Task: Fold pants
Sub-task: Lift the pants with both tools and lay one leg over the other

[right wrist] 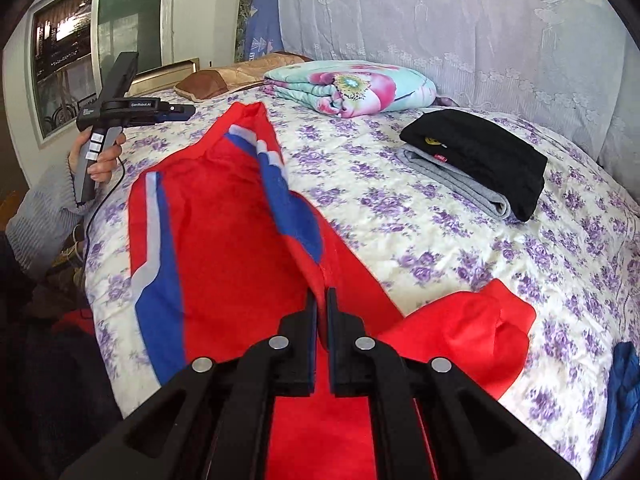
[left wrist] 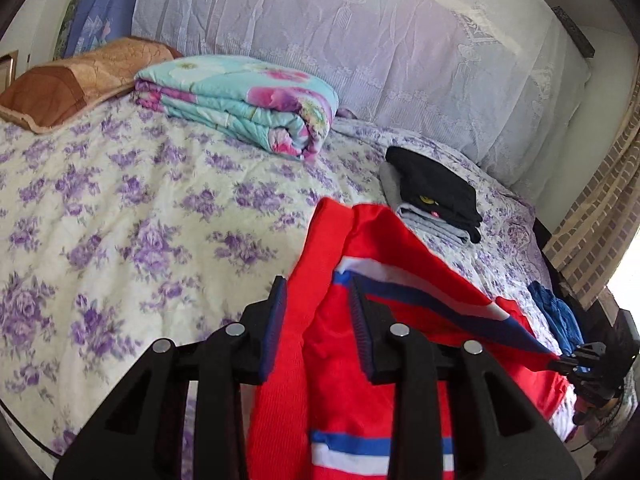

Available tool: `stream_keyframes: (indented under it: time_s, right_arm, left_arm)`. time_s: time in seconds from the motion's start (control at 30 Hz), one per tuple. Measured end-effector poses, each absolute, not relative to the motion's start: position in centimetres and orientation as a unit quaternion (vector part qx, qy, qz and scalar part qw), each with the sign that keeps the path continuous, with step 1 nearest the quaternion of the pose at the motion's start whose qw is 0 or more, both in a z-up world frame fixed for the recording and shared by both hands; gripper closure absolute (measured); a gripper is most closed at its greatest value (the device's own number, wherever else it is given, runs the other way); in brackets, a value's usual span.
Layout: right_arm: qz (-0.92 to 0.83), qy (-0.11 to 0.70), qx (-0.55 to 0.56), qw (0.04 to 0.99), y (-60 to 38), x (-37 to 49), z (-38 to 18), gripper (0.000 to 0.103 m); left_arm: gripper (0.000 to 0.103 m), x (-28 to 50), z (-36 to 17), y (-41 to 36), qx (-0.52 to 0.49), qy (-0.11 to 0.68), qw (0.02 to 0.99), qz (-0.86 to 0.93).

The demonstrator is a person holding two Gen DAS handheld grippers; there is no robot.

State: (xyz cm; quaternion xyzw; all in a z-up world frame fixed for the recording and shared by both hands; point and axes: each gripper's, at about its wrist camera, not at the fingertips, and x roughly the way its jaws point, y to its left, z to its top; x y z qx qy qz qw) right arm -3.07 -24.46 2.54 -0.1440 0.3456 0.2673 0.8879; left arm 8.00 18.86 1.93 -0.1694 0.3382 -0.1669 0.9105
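Observation:
Red pants point(right wrist: 224, 248) with blue and white stripes lie on the flowered bed, partly lifted; they also show in the left wrist view point(left wrist: 340, 360). My right gripper point(right wrist: 322, 300) is shut on a raised fold of the red pants and pulls it taut. It also shows at the far right of the left wrist view point(left wrist: 576, 360). My left gripper point(left wrist: 318, 284) is open, with red cloth lying between and below its fingers. In the right wrist view it point(right wrist: 188, 111) is held in the air at the left, above the bed's edge, clear of the pants.
A stack of folded black and grey clothes point(right wrist: 480, 160) sits at the right of the bed. A folded floral quilt point(right wrist: 352, 86) and a brown pillow point(right wrist: 224, 76) lie at the back. A blue garment point(right wrist: 624, 392) is at the right edge.

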Motion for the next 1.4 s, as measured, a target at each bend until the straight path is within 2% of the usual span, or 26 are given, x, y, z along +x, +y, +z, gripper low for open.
stream_keyframes:
  time_s: [0.07, 0.1, 0.17, 0.2, 0.27, 0.6, 0.73, 1.0, 1.1, 1.13, 1.17, 1.2, 1.23, 1.27, 1.3, 1.4]
  right_arm:
    - [0.269, 0.347, -0.134, 0.888, -24.4, -3.4, 2.2, 0.099]
    - [0.269, 0.349, -0.131, 0.888, -24.4, -3.7, 2.0, 0.099]
    - [0.268, 0.348, -0.125, 0.890, -24.4, -4.4, 1.9, 0.099]
    - [0.267, 0.348, -0.123, 0.890, -24.5, -4.7, 1.8, 0.099]
    - [0.265, 0.347, -0.119, 0.892, -24.8, -5.4, 1.6, 0.099]
    - [0.259, 0.351, -0.101, 0.894, -25.4, -8.4, 0.2, 0.099]
    - [0.258, 0.354, -0.112, 0.892, -25.2, -9.7, -0.6, 0.099]
    - [0.259, 0.362, -0.123, 0.887, -24.9, -12.1, -1.9, 0.099]
    - [0.258, 0.364, -0.117, 0.887, -25.1, -12.5, -2.2, 0.099]
    - [0.258, 0.364, -0.116, 0.887, -25.1, -12.6, -2.3, 0.099]
    - [0.258, 0.362, -0.113, 0.888, -25.2, -12.8, -2.3, 0.099]
    - [0.257, 0.361, -0.110, 0.890, -25.3, -13.0, -2.3, 0.099]
    - [0.257, 0.360, -0.106, 0.890, -25.4, -13.1, -2.4, 0.099]
    - [0.258, 0.360, -0.101, 0.891, -25.6, -13.2, -2.4, 0.099]
    - [0.258, 0.359, -0.096, 0.892, -25.8, -13.3, -2.5, 0.099]
    - [0.259, 0.357, -0.096, 0.893, -25.9, -13.6, -2.4, 0.099]
  left_arm:
    - [0.067, 8.4, 1.9, 18.4, -0.174, 0.365, 0.899, -0.169]
    - [0.055, 8.7, 2.1, 18.0, -0.174, 0.371, 0.898, -0.162]
    - [0.043, 9.1, 3.0, 17.4, -0.191, 0.369, 0.896, -0.158]
    - [0.031, 9.3, 3.5, 17.1, -0.201, 0.371, 0.892, -0.159]
    - [0.025, 9.8, 4.3, 16.3, -0.218, 0.376, 0.886, -0.158]
    - [0.024, 13.9, 5.7, 10.2, -0.173, 0.491, 0.848, -0.094]
    - [0.024, 13.9, 5.0, 10.1, -0.193, 0.526, 0.824, -0.082]
    - [0.025, 11.8, 5.4, 10.6, -0.257, 0.526, 0.805, -0.095]
    - [0.025, 11.1, 6.2, 9.4, -0.226, 0.521, 0.817, -0.105]
    - [0.026, 11.0, 6.1, 9.2, -0.213, 0.522, 0.820, -0.102]
    - [0.041, 10.8, 5.7, 9.2, -0.205, 0.524, 0.821, -0.096]
    - [0.066, 10.6, 5.1, 9.4, -0.197, 0.530, 0.819, -0.095]
    - [0.077, 10.4, 4.4, 9.7, -0.194, 0.538, 0.814, -0.106]
    - [0.094, 10.1, 3.7, 10.2, -0.198, 0.543, 0.807, -0.120]
    - [0.099, 9.6, 3.1, 10.9, -0.208, 0.543, 0.803, -0.128]
    - [0.099, 6.9, 2.9, 12.7, -0.216, 0.524, 0.812, -0.139]
